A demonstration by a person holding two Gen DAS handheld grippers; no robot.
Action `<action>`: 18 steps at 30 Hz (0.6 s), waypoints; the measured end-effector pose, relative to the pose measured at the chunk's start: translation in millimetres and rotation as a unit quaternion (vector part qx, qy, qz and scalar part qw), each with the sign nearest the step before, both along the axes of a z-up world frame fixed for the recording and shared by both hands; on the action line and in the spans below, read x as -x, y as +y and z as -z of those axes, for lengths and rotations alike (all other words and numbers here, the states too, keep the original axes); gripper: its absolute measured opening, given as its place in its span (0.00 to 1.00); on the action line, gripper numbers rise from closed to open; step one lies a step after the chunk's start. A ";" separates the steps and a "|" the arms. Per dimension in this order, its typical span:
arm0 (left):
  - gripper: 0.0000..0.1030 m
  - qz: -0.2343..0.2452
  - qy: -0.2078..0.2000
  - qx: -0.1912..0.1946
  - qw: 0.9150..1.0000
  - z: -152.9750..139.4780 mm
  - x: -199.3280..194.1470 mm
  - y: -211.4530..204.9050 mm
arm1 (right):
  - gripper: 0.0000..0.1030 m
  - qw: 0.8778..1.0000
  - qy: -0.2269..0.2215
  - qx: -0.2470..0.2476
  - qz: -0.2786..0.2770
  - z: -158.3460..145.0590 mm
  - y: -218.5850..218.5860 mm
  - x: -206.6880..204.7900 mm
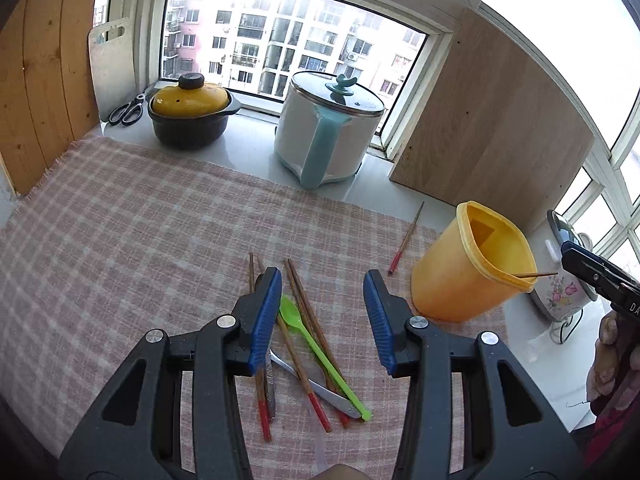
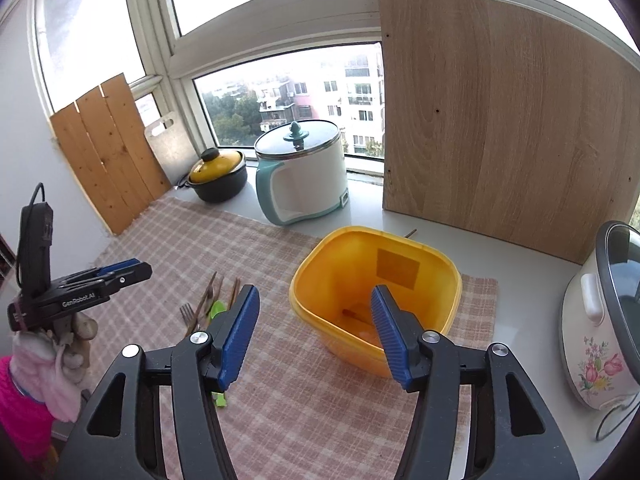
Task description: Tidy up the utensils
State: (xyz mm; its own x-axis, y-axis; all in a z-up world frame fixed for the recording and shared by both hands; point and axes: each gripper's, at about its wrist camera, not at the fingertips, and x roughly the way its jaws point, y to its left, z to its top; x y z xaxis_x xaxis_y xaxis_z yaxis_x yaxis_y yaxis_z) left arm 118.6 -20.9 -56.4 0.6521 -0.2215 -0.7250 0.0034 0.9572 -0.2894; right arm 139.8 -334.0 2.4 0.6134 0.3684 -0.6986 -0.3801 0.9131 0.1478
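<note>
Both claws stand open and empty. The left claw (image 1: 322, 316) hovers over a heap of chopsticks (image 1: 308, 320), a green spoon (image 1: 316, 344) and a knife (image 1: 320, 390) on the checked cloth (image 1: 140, 220) covering the surface. The right claw (image 2: 316, 336) hangs above the yellow tub (image 2: 340, 260), with one chopstick (image 2: 354, 315) inside.

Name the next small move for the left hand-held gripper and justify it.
Probably lower the left hand-held gripper, jaws open and empty, onto the green spoon lying atop the chopsticks on the cloth; the yellow container stands upright just beside them.
</note>
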 end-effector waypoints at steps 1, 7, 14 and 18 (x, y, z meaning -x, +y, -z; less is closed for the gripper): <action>0.42 -0.008 0.008 0.002 1.000 5.3 4.1 8.3 | 0.61 1.000 -0.005 0.002 -0.008 1.4 5.1 2.9; 0.42 -0.028 0.047 0.007 0.998 35.5 22.1 34.5 | 0.62 0.999 -0.001 0.014 -0.052 15.9 39.2 12.0; 0.39 -0.021 0.085 0.013 0.996 68.1 28.8 38.2 | 0.62 0.993 0.057 0.030 -0.099 46.4 79.6 4.7; 0.29 -0.012 0.103 0.015 0.994 84.0 24.9 34.9 | 0.62 0.988 0.099 0.035 -0.116 69.4 100.8 -2.1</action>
